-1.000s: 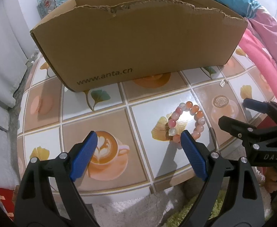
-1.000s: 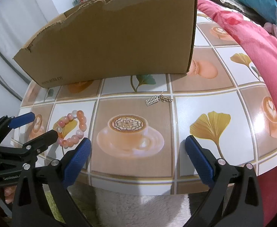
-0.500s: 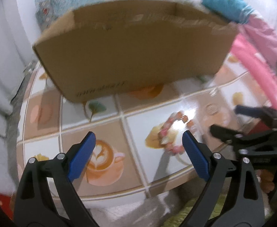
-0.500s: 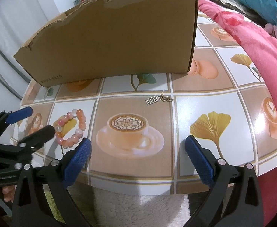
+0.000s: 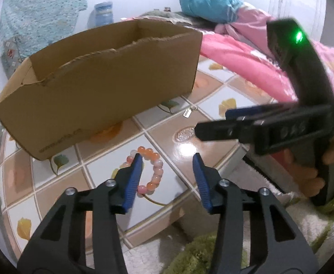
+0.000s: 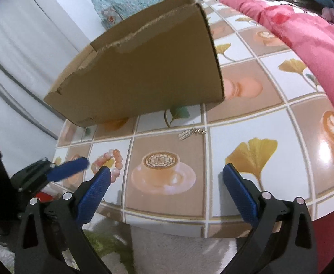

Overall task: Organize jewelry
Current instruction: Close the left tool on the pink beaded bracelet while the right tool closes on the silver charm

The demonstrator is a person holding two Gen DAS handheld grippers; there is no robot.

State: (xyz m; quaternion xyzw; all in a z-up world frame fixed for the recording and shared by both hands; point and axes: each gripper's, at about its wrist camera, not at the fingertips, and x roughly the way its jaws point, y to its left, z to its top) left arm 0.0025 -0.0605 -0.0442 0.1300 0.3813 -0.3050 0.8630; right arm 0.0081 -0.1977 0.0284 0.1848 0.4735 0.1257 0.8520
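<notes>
Now the left gripper (image 5: 167, 171) has swung in over the table's (image 5: 212, 150) near edge, jaws spread but narrower than a second ago. Its left pad sits across the near-left arc of the bracelet (image 5: 152, 169); the right pad hangs over bare tile to the bracelet's right. So the ring is not centred in the gap. Judgement: reach begun, no grip yet, needs a small shift left before closing.

Right gripper (image 6: 167, 182), jaws wide, nothing between them, has risen and tilted; it hovers right of the bracelet above the printed coffee cup. From the left camera it now sits much higher in view, green light showing.

Bracelet lies flat on the tile, same spot as before, untouched.

Beyond it, toward the box (image 5: 112, 86), the small silver charm (image 6: 191, 133) with its chain lies well apart, also unmoved.

Box stands open-topped at the back; what it holds cannot be seen.
</notes>
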